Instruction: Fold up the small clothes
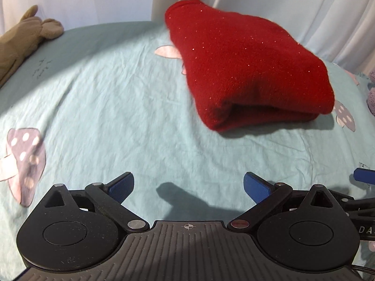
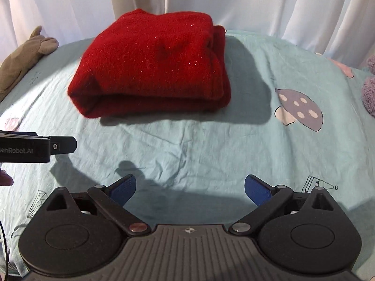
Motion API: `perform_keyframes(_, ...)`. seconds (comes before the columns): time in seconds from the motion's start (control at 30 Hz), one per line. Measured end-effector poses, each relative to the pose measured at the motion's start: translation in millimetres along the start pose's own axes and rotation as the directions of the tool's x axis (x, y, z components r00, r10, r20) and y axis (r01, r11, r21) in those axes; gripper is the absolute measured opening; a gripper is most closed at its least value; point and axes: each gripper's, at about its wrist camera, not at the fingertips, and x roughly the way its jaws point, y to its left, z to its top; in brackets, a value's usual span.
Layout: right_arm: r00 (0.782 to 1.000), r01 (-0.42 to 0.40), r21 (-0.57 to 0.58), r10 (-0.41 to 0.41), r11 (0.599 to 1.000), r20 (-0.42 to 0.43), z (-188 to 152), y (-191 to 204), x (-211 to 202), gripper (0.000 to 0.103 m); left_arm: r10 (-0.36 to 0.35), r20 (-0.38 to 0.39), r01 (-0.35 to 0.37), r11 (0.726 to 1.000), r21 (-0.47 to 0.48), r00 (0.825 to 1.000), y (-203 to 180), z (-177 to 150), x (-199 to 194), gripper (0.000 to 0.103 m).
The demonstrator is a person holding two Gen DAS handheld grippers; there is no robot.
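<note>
Both grippers spread wide, nothing between the blue pads: my left gripper (image 1: 188, 186) hangs over bare sheet, and my right gripper (image 2: 189, 187) does the same just beside it. Ahead of both, the red sweater (image 2: 152, 63) lies folded in a thick bundle on the pale green bed sheet (image 2: 211, 145), well clear of either set of fingers. I see a mushroom print (image 2: 301, 110) to the bundle's right, an olive plush toy (image 1: 21, 39) at the far left edge, and white curtains (image 2: 281, 4) behind.
</note>
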Motion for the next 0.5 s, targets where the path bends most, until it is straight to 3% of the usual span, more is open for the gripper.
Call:
perform_keyframes(0.13, 0.994, 0.08, -0.039, -0.083, 0.996, -0.076, 12, 19, -3, 0.099, 0.011, 0.022, -0.012, 1.0, 0.017, 1.0, -3, -1, -17, 0.103)
perform_keyframes(0.5, 0.991, 0.132, -0.08, -0.133, 0.988, -0.01, 23, 31, -40, 0.099, -0.043, 0.061, 0.041, 0.999, 0.025, 0.997, -12, 1, -45, 0.103)
